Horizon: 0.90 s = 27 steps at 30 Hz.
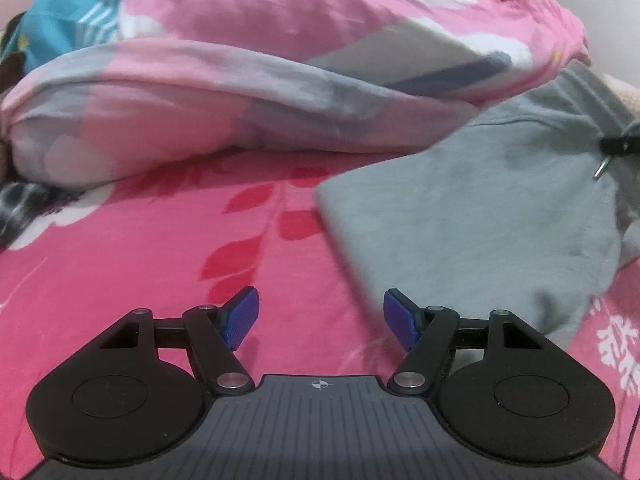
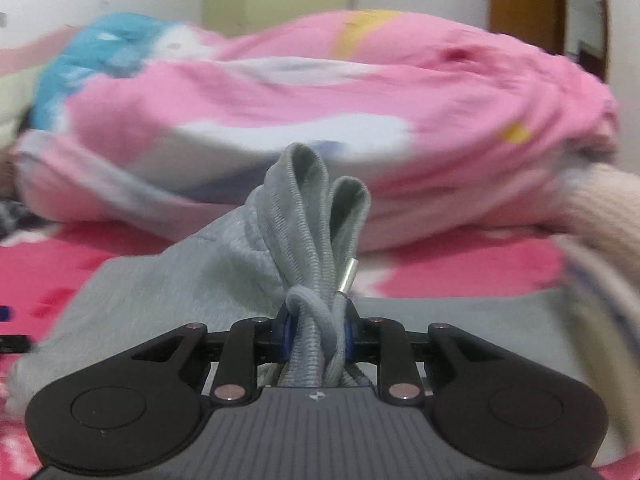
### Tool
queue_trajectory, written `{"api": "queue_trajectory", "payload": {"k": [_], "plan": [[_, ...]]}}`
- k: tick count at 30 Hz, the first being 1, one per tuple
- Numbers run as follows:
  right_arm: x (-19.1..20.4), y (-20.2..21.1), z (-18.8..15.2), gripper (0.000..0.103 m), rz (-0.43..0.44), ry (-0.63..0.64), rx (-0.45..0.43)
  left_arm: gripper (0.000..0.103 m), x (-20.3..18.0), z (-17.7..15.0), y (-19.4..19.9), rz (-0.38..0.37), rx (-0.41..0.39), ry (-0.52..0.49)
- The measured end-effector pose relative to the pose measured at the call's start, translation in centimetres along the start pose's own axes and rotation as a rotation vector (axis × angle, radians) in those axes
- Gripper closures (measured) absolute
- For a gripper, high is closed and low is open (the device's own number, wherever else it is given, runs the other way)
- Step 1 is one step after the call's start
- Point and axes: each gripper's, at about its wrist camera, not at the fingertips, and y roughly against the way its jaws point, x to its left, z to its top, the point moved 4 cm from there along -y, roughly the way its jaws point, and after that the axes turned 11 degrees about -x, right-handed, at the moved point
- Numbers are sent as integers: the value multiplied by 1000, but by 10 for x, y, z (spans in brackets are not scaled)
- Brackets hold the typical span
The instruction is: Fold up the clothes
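A grey sweat garment point(image 1: 480, 208) lies folded on the pink flowered bed sheet point(image 1: 140, 272), at the right in the left wrist view. My left gripper point(image 1: 320, 318) is open and empty, low over the sheet just left of the garment's near edge. My right gripper point(image 2: 318, 330) is shut on the garment's bunched ribbed waistband point(image 2: 308, 216) and its drawstring with a metal tip point(image 2: 347, 276), holding that edge lifted. The right gripper also shows at the far right of the left wrist view point(image 1: 618, 146).
A bulky pink, white and blue quilt point(image 1: 280, 80) is piled across the back of the bed, right behind the garment. A cream sleeve point(image 2: 600, 200) reaches in at the right. A wooden door point(image 2: 520, 8) stands behind.
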Motion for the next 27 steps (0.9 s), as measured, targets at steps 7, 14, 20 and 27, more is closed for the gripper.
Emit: {"api": "queue_trajectory", "payload": {"k": [7, 14, 20, 27], "plan": [[-111, -16, 1, 79, -98, -36, 74, 34, -19, 0, -9, -5, 25, -56], [-176, -24, -12, 80, -165, -61, 132, 34, -34, -2, -18, -7, 47, -98], [-197, -26, -24, 79, -192, -52, 157, 34, -43, -4, -24, -14, 60, -116], [-177, -54, -52, 65, -252, 162, 257, 33, -50, -4, -24, -40, 74, -124]]}}
